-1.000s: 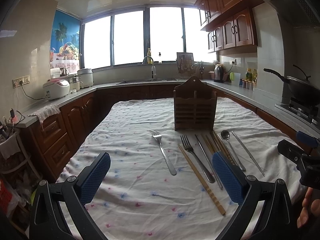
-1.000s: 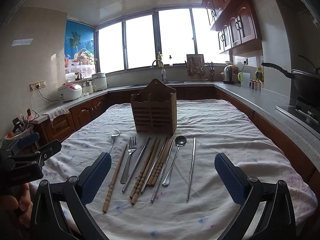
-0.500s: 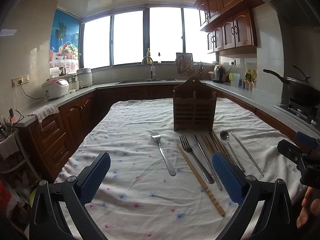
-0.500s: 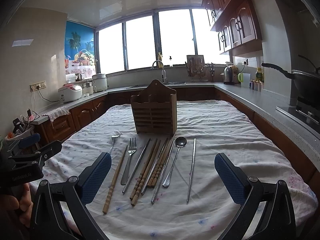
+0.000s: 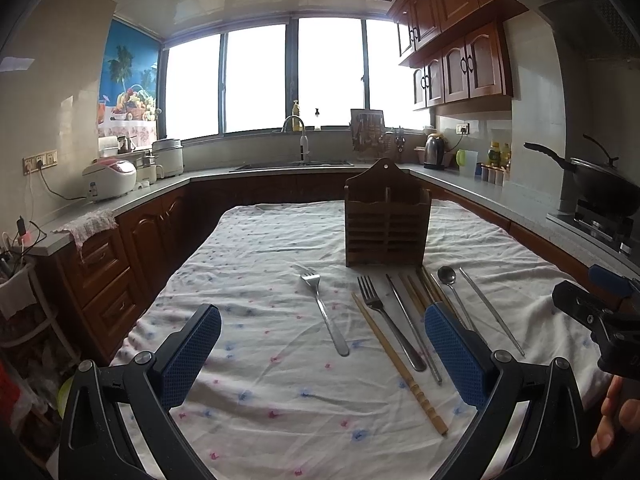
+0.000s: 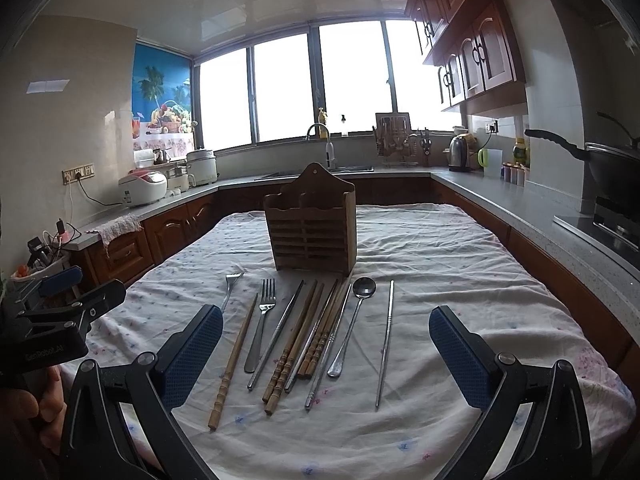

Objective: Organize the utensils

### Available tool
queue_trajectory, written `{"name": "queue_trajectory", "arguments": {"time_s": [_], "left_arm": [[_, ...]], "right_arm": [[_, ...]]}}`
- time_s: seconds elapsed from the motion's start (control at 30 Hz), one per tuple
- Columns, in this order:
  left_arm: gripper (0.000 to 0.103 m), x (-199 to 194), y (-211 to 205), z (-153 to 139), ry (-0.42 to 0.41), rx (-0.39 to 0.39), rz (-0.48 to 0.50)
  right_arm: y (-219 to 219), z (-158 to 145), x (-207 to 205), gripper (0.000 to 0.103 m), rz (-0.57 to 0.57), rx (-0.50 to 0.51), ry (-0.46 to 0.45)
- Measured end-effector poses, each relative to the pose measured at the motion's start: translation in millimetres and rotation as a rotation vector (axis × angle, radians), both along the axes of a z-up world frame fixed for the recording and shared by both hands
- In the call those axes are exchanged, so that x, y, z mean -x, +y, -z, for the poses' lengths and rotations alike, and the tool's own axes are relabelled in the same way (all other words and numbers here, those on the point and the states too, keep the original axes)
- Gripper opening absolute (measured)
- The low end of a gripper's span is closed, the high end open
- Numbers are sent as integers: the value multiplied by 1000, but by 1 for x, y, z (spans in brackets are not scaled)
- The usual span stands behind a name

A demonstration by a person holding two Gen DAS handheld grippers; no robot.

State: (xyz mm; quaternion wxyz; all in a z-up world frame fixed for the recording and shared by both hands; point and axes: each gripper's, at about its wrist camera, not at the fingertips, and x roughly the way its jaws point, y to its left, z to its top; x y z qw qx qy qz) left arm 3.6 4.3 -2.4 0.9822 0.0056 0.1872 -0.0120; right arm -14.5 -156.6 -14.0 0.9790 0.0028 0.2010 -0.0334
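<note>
A wooden utensil holder (image 5: 387, 216) (image 6: 314, 226) stands upright mid-table. In front of it lie two forks (image 5: 325, 314) (image 6: 261, 326), a spoon (image 6: 352, 326), wooden chopsticks (image 6: 231, 362) and metal chopsticks (image 6: 385, 344) in a row on the cloth. My left gripper (image 5: 320, 354) hovers open above the cloth, near the lone fork. My right gripper (image 6: 326, 356) is open too, over the near ends of the utensils. Neither holds anything.
The table carries a white flowered cloth (image 5: 256, 280). Counters with wooden cabinets surround it: rice cooker (image 5: 109, 180) at left, sink tap (image 5: 298, 136) at the back, wok on the stove (image 5: 600, 188) at right. A hand (image 5: 614, 416) holds the other gripper.
The left gripper's view has shifted very slightly; the utensils and holder lie unmoved. Both grippers remain open.
</note>
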Motion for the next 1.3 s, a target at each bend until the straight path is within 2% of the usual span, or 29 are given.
{"name": "queue_trajectory", "arguments": {"time_s": [0.33, 0.63, 0.77, 0.8, 0.83, 0.97, 1.03, 1.17, 1.2, 1.23, 1.3], "left_arm": [[102, -11, 4, 2, 33, 23, 2], [101, -55, 7, -4, 159, 69, 29], [90, -87, 7, -7, 248, 96, 56], [84, -97, 7, -7, 277, 110, 68], [77, -104, 9, -7, 298, 120, 76], [66, -136, 8, -6, 392, 139, 103], [60, -152, 6, -3, 435, 135, 113], [57, -182, 1, 2, 499, 125, 145], [54, -190, 0, 3, 515, 119, 148], [49, -198, -3, 7, 528, 115, 152], [41, -216, -5, 12, 567, 122, 161]], "right_arm": [[-6, 1, -8, 103, 6, -22, 17], [-32, 3, -34, 103, 36, -78, 89], [-51, 5, -52, 103, 52, -122, 135], [-55, 5, -58, 103, 56, -132, 148], [-59, 6, -64, 100, 58, -144, 164], [-74, 15, -92, 76, 79, -170, 249], [-82, 21, -108, 73, 82, -190, 294], [-94, 30, -136, 58, 89, -213, 366], [-96, 32, -142, 55, 88, -217, 379], [-99, 34, -149, 47, 93, -214, 394], [-102, 37, -160, 45, 92, -216, 419]]}}
